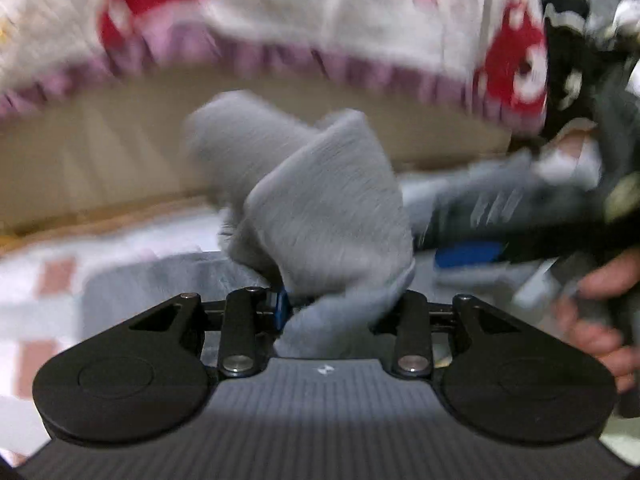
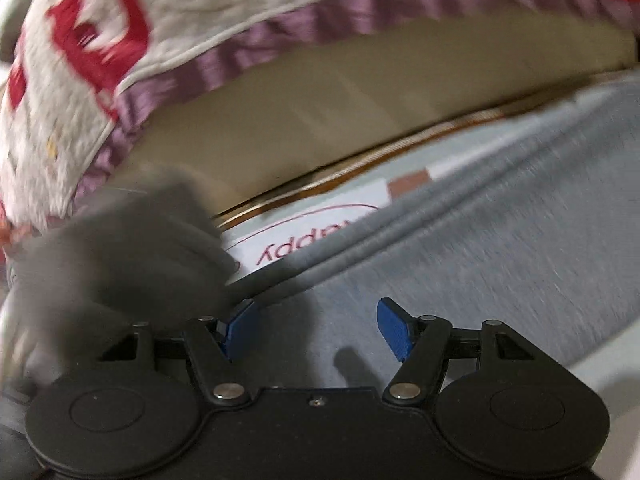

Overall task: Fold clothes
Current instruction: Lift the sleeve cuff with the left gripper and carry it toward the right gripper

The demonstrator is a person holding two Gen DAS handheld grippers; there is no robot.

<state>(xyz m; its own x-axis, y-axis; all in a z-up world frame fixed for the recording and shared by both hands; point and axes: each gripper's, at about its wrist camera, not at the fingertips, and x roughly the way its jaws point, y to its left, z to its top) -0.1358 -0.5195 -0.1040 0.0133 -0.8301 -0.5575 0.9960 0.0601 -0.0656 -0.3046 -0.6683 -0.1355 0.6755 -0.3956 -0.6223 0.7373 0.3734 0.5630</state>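
Between the blue pads of the left gripper (image 1: pixel 340 308), a bunched fold of the soft grey knit garment (image 1: pixel 320 208) is pinched tight and stands up in a crumpled peak. Its other end lies flat under the right gripper (image 2: pixel 316 328), whose blue fingers (image 2: pixel 394 332) are spread apart over the ribbed grey hem, grasping nothing. Beneath lies a pale printed sheet (image 2: pixel 320 220) with red script, seen upside down, seemingly "Happy". Behind hangs a fuzzy cream blanket (image 2: pixel 200 12) with red patches and a pleated purple frill. All is motion-blurred.

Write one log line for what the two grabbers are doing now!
task: fold clothes | left gripper: shut on grey garment | right gripper: open above grey garment | views blurred
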